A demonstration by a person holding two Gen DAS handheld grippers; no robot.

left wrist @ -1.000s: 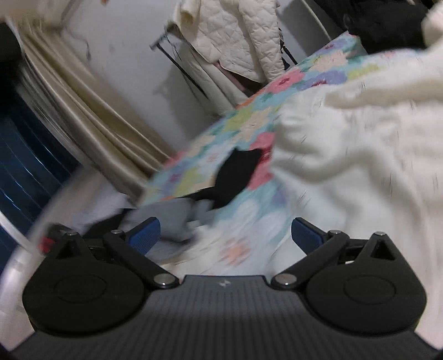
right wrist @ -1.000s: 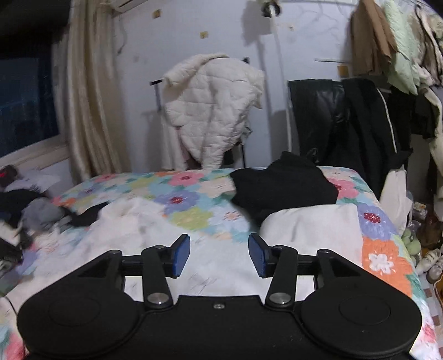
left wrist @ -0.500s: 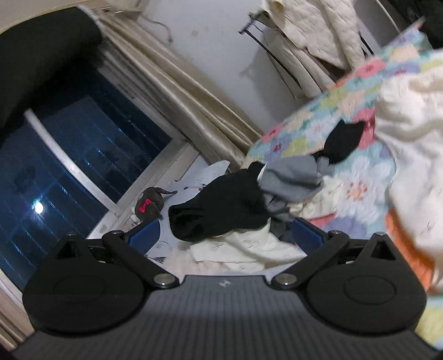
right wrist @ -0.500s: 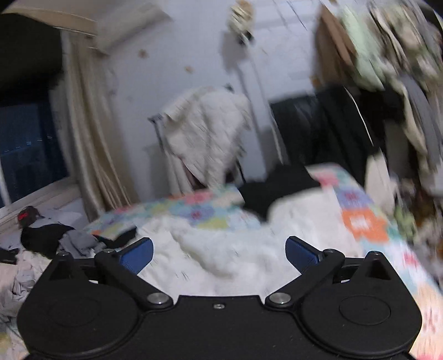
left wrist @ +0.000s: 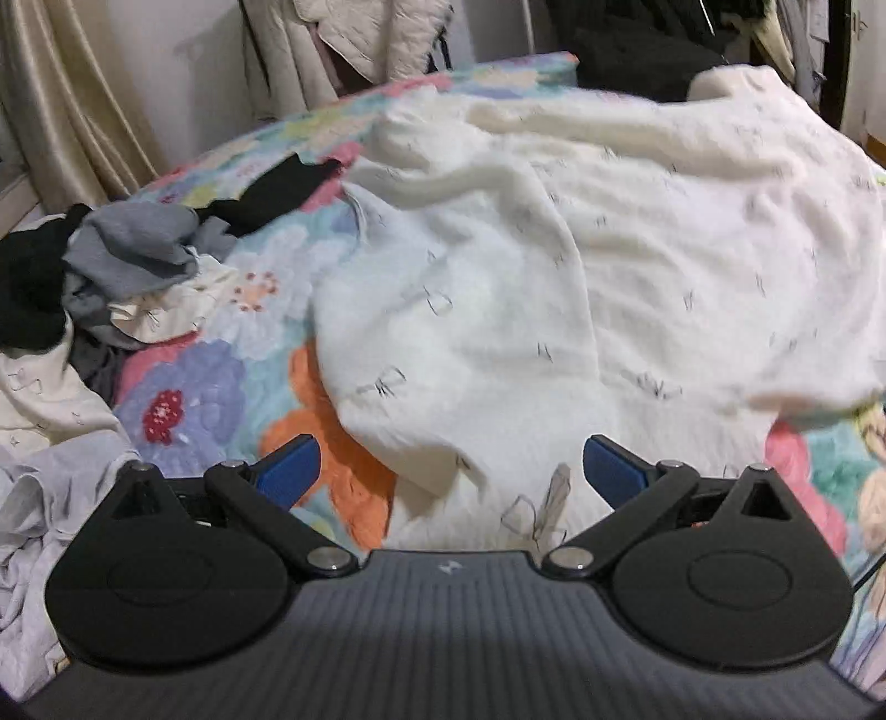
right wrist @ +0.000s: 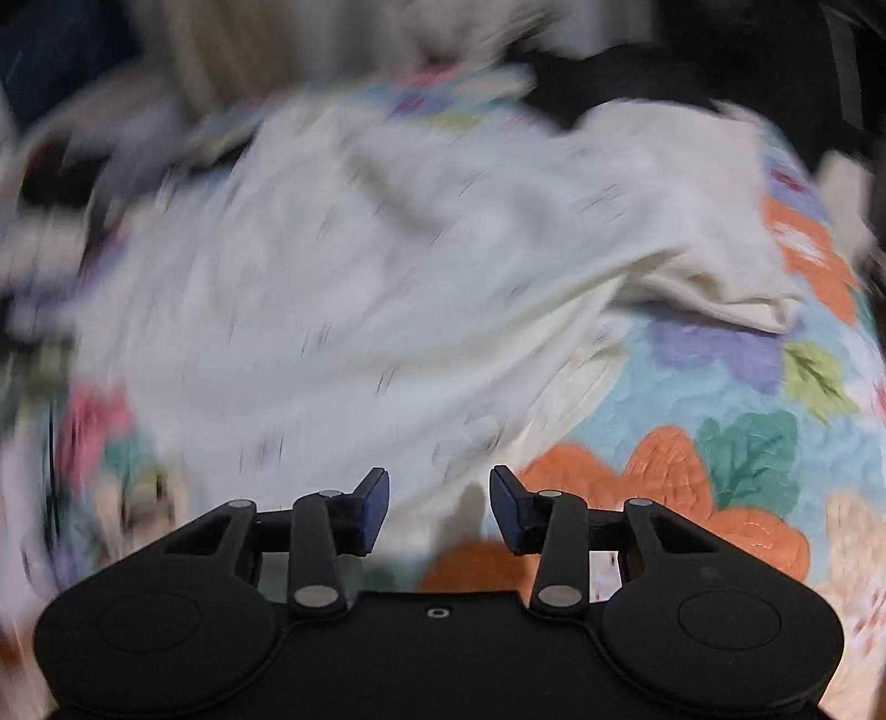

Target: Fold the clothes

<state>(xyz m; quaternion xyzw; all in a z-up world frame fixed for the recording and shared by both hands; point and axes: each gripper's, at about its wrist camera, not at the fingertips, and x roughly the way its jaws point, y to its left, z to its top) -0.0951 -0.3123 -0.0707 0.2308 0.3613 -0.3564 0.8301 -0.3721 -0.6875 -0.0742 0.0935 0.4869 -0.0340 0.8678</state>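
A large white fleecy garment (left wrist: 554,266) with small dark marks lies rumpled across the flowered bedspread (left wrist: 221,387). My left gripper (left wrist: 448,471) hovers wide open over its near left edge, with nothing between the blue pads (left wrist: 290,465). In the blurred right wrist view the same white garment (right wrist: 360,277) fills the middle. My right gripper (right wrist: 439,507) is open with a narrower gap, just above the garment's near hem, and holds nothing.
A heap of grey, black and cream clothes (left wrist: 111,266) lies at the left of the bed. Pale grey cloth (left wrist: 50,498) sits at the near left. Curtains (left wrist: 72,99) and hanging jackets (left wrist: 360,39) line the back wall. A black garment (right wrist: 609,72) lies at the far end.
Both grippers have swung down from facing the room to facing the white garment on the bed. The right jaws, wide half a second ago, have narrowed. The left stays wide open.
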